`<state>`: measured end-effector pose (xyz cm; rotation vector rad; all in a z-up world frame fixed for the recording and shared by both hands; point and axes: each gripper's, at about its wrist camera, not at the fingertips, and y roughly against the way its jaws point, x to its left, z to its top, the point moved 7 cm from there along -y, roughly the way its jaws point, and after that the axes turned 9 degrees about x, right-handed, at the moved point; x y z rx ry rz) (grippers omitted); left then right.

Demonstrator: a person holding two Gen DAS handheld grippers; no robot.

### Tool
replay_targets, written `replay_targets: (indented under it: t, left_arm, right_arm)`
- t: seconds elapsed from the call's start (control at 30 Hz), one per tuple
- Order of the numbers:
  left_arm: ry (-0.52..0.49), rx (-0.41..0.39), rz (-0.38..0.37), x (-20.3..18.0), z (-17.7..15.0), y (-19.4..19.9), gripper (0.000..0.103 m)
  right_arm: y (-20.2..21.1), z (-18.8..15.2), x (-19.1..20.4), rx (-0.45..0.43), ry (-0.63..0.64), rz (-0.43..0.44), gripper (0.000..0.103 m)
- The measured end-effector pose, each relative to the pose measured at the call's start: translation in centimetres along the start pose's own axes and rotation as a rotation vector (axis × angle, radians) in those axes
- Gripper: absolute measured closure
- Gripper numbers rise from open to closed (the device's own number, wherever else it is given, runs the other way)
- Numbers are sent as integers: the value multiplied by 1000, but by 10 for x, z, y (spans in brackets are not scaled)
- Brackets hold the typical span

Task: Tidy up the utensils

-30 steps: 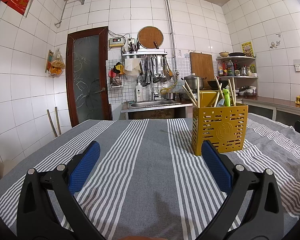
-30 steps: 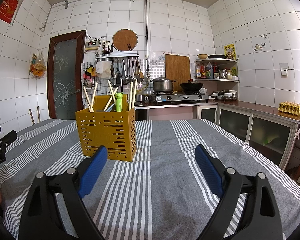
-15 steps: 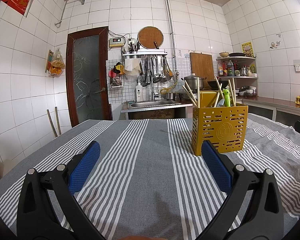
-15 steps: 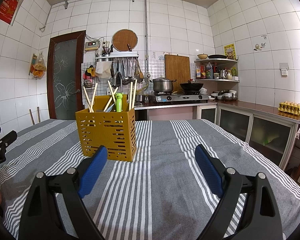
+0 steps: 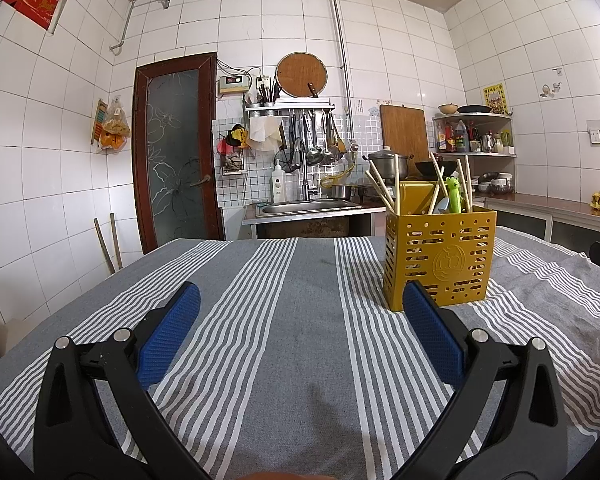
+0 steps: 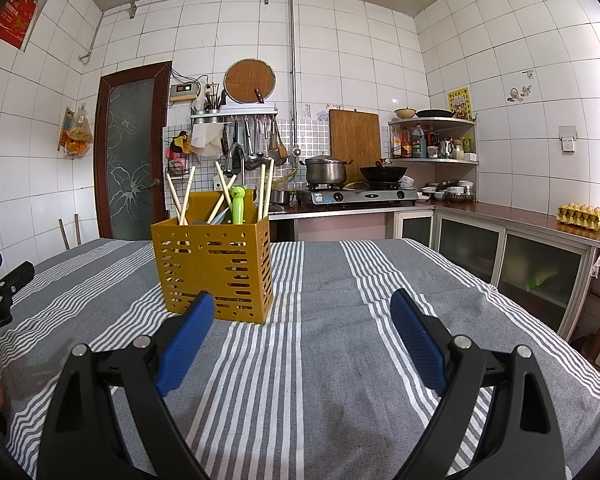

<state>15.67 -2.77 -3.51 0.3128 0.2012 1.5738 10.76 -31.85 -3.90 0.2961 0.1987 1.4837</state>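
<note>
A yellow perforated utensil holder [image 5: 438, 256] stands on the striped tablecloth [image 5: 300, 320], right of centre in the left wrist view and left of centre in the right wrist view [image 6: 214, 268]. It holds several wooden chopsticks [image 6: 184, 200] and a green utensil with a frog-shaped top [image 6: 238, 204]. My left gripper [image 5: 300, 300] is open and empty, low over the cloth, left of the holder. My right gripper [image 6: 302, 308] is open and empty, right of the holder.
The table is covered by a grey cloth with white stripes [image 6: 320, 360]. Behind it are a sink [image 5: 308, 206], a stove with a pot [image 6: 326, 170] and a wok [image 6: 382, 172], and a counter with an egg tray [image 6: 580, 216]. A door [image 5: 176, 152] stands at the back left.
</note>
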Motion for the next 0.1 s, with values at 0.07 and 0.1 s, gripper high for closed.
replay_targets:
  t: [0.07,0.1]
  left_arm:
    - [0,1,0,0,0,0,5]
    - [1,1,0,0,0,0,5]
  right_arm:
    - [-1,0,0,0,-1,0,15]
    - [-1,0,1,1,-1,0,15]
